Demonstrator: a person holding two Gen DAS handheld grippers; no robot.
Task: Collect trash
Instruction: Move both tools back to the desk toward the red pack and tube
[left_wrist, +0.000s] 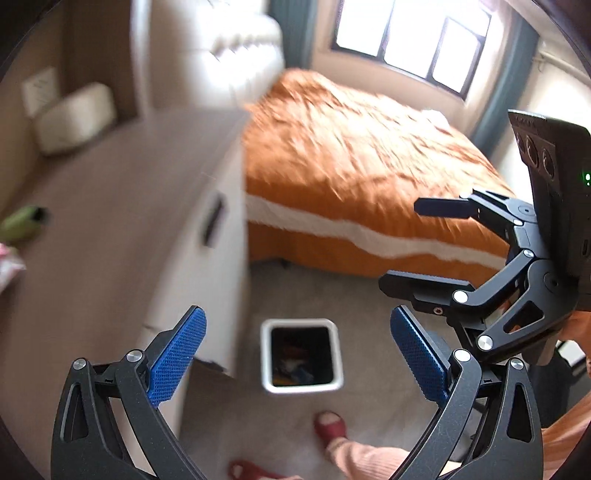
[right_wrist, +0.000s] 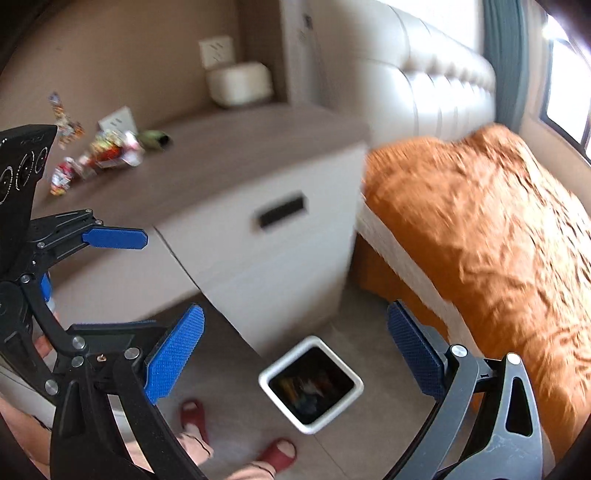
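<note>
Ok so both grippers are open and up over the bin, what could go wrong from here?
1. The left gripper and right gripper hover close together, so they may collide when reaching.
2. The wrappers and the green item lie far back on the counter; light pieces could slip or scatter when pinched.
3. The white bin sits beside the person's red slippers, so a step could knock it.

No legible text anywhere. Print on the wrappers near the back left corner of the cabinet top: colours only, too blurred to read. Faint marks on the black device housing at far left: unreadable. Green indicator light on the other housing, no readable characters.
</note>
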